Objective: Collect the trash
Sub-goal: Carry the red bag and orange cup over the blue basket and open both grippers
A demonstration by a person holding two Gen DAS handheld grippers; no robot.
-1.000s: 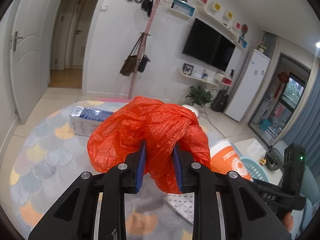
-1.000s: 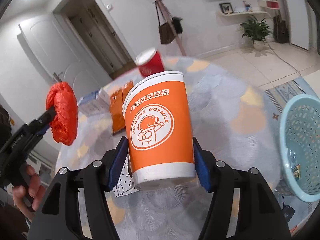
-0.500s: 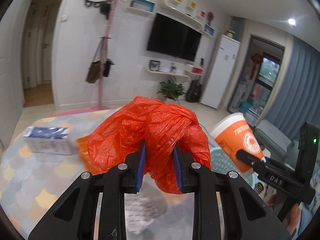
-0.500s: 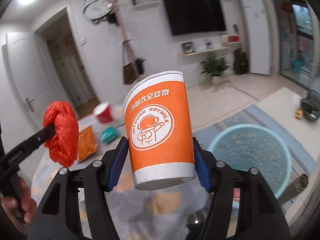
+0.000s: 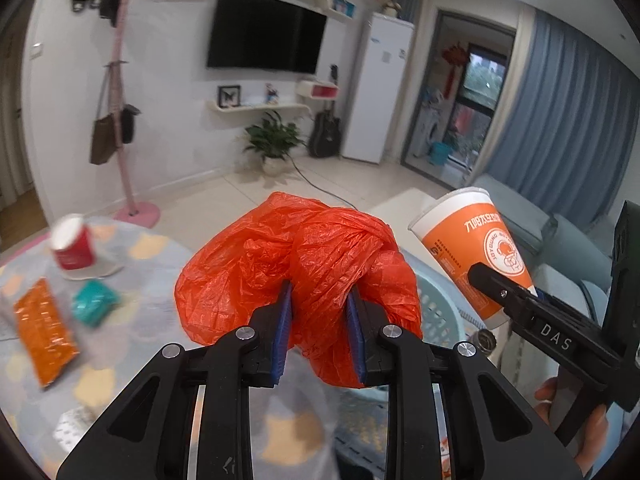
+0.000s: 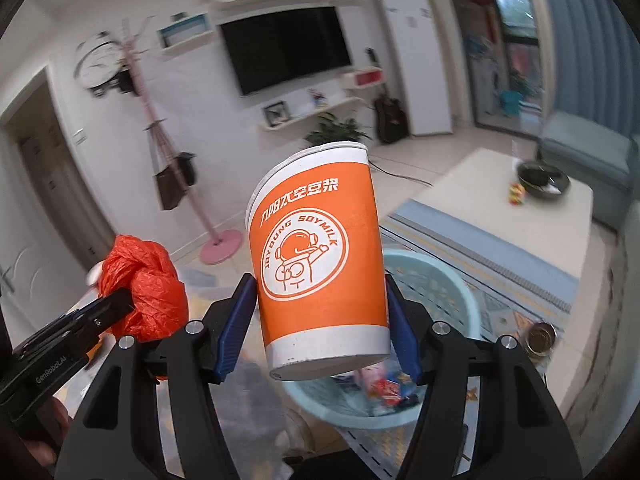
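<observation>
- Your left gripper [image 5: 320, 312] was clamped tight on the crumpled orange plastic bag [image 5: 298, 268], its blue pads sunk into the folds so that the bag bulged out on both sides and above the jaws.
- Your right gripper [image 6: 320, 316] was closed on the orange-and-white soymilk cup [image 6: 318, 256], one blue pad against each side of its lower half; the cup stood nearly upright, tipped a little, with its rim away from the camera.
- You held both items in the air, near each other: the right wrist view showed the bag at the left of the cup, and the left wrist view showed the cup at the right of the bag.
- You had the cup above the light blue plastic basket [image 6: 460, 296], which sat on the floor with colourful wrappers already lying in its bottom.
- Your left view showed that basket [image 5: 440, 308] just behind and to the right of the bag.
- On the round table [image 5: 152, 248] at your left lay a red cup [image 5: 74, 244], a teal packet [image 5: 94, 302] and an orange wrapper [image 5: 44, 330], all blurred.
- Beside the basket a small metal can [image 6: 540, 338] stood on the patterned rug.
</observation>
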